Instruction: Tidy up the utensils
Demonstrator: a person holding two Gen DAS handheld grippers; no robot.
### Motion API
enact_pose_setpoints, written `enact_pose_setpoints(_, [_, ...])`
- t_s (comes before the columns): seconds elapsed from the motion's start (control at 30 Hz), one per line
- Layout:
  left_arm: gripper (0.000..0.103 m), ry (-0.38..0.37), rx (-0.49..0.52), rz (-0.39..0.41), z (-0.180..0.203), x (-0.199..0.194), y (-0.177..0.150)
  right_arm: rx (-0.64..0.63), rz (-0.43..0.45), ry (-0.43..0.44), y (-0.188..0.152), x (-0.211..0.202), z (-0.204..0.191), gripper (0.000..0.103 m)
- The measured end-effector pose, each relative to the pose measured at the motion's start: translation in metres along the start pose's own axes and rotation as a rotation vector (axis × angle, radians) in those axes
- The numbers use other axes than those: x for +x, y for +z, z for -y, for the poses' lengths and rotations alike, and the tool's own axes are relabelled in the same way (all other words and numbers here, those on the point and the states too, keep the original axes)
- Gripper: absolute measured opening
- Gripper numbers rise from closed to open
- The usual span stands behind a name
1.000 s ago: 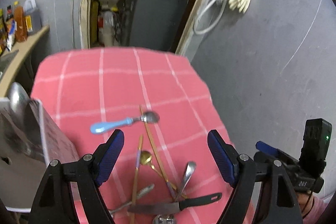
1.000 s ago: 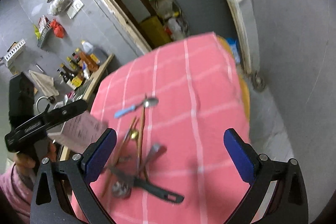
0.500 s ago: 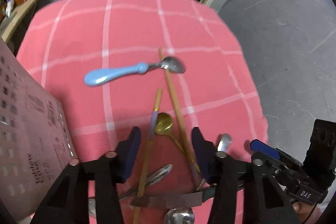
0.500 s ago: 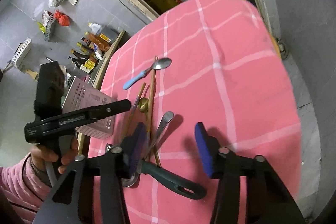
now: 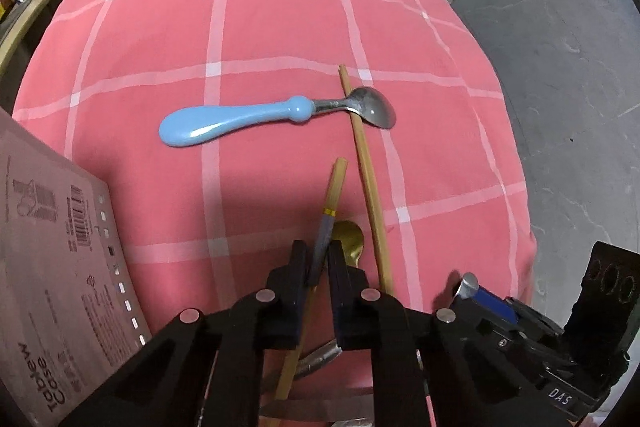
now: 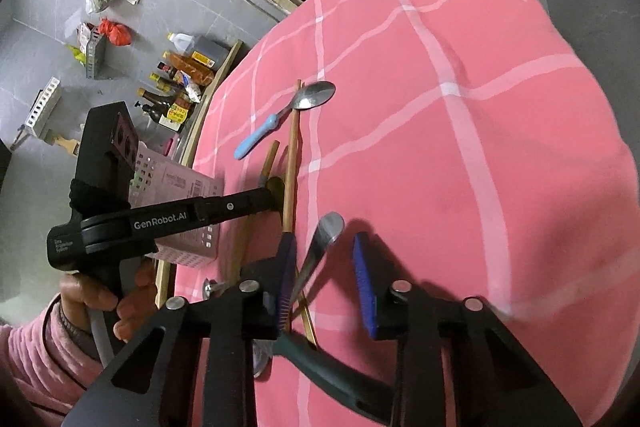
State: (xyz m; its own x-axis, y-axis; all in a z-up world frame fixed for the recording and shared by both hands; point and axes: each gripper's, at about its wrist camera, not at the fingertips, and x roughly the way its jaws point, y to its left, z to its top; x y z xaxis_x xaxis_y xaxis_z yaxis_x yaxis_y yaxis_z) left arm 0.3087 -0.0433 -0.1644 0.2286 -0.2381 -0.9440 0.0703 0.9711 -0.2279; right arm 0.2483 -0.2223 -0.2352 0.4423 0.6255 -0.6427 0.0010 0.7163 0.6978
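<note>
Our left gripper (image 5: 319,263) is clamped on the grey-banded wooden chopstick (image 5: 335,183) near the pink checked table's (image 5: 280,27) near edge. Our right gripper (image 6: 325,281) stands apart around the steel spoon handle (image 6: 322,247). Farther toward the table's middle lies the blue-handled spoon (image 5: 240,119).

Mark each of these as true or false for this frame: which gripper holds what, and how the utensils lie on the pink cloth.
1. The left gripper is shut on the banded chopstick. True.
2. The right gripper is shut on the knife. False: its jaws stand apart around the steel spoon handle, gripping nothing.
3. The plain chopstick crosses the blue-handled spoon at its neck. True.
4. The blue-handled spoon sits inside the perforated case. False: it lies on the pink cloth; the perforated case is beside it, at the left.
</note>
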Motion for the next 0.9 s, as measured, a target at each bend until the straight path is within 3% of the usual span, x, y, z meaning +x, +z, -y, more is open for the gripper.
enact_pose_setpoints(0.27, [0.009, -0.073, -0.054, 0.049, 0.001, -0.007, 0.018, 0.017, 0.051, 0.002, 0.012, -0.007, 0.005, 0.007])
enact_pose_setpoints(0.7, [0.011, -0.205, -0.156, -0.048, 0.008, 0.025, 0.04, 0.052, 0.09, -0.007, 0.025, -0.022, 0.024, 0.007])
enact_pose_setpoints(0.9, [0.012, -0.191, -0.158, -0.048, 0.011, 0.027, 0.042, 0.062, 0.089, -0.003, 0.022, -0.02, 0.026, 0.007])
